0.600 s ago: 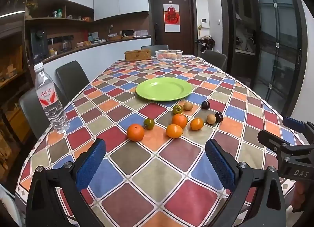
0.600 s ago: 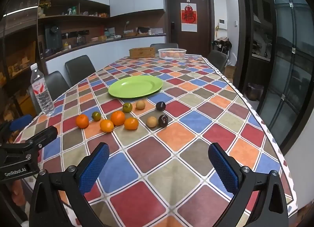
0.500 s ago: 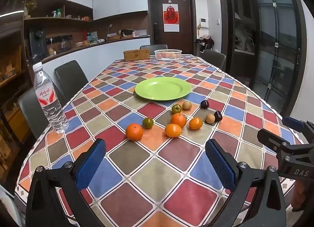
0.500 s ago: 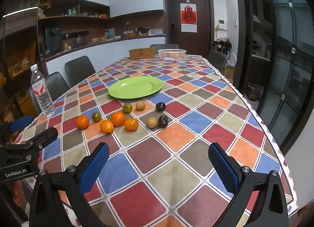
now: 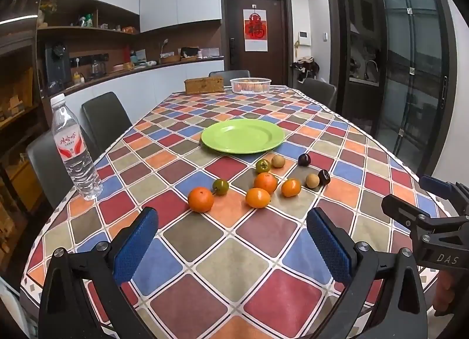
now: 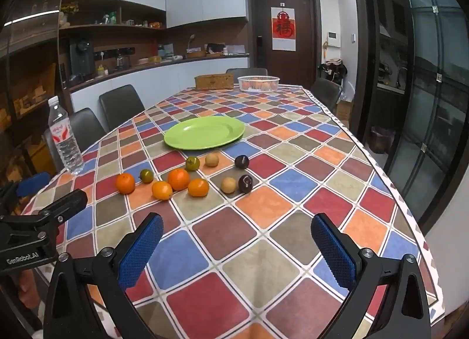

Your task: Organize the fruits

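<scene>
Standing upright at the far left edge of the checkered surface [image 5: 187,254] is a water bottle [image 5: 73,148], well apart from everything else. The left gripper [image 5: 233,243] is hovering low over the near end of the surface, its blue-padded fingers [image 5: 136,246] spread wide and holding nothing.

Moving rightward, the fruits are lying loose on the cloth in a scattered group, between the grippers and the green plate [image 5: 242,135]. An orange [image 5: 200,199] is sitting at the left end of the group, with a small green fruit [image 5: 220,186] just beside it. Next are three more oranges clustered close together: one at the front [image 5: 257,197], one behind it [image 5: 265,182], and one to their right [image 5: 291,187]. Behind them, nearer the plate, another green fruit [image 5: 263,165] and a tan round fruit [image 5: 278,161] are sitting side by side. Further right, a dark plum [image 5: 304,159] is lying alone, and a second tan fruit [image 5: 312,180] is touching a second dark plum [image 5: 324,177].

The plate is lying bare beyond the fruits, near the middle of the surface. At the far end, a wicker box [image 5: 203,85] and a white basket [image 5: 250,85] are sitting side by side.

The right gripper [image 6: 236,246] is hovering over the near right part of the surface, its fingers [image 6: 332,254] likewise spread wide and gripping nothing.
</scene>
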Demonstrator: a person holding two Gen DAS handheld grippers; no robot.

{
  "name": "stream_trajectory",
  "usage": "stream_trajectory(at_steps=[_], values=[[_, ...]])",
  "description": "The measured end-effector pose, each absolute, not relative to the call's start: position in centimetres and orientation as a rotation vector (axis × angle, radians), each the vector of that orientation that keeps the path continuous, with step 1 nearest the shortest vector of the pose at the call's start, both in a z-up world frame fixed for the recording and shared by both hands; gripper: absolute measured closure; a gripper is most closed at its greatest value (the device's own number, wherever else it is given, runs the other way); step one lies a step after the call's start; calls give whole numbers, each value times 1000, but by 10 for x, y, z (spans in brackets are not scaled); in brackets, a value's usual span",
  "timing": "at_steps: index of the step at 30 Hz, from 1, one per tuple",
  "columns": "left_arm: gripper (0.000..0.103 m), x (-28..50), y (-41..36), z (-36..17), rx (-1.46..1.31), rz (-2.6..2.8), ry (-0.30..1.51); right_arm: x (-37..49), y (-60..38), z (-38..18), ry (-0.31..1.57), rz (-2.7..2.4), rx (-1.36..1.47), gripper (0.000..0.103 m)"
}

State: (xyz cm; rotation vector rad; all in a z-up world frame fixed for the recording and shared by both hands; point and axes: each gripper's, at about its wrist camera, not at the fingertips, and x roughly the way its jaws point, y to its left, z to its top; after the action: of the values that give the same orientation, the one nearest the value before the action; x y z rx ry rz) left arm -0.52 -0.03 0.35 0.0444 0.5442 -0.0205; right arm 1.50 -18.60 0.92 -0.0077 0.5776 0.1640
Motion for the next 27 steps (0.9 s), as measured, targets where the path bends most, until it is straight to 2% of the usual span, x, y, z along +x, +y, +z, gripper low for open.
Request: stream_trajectory(at_steps=[27], values=[[0,-6,0,4,43,-21,542,14,-184,12,572,164,-9,1]])
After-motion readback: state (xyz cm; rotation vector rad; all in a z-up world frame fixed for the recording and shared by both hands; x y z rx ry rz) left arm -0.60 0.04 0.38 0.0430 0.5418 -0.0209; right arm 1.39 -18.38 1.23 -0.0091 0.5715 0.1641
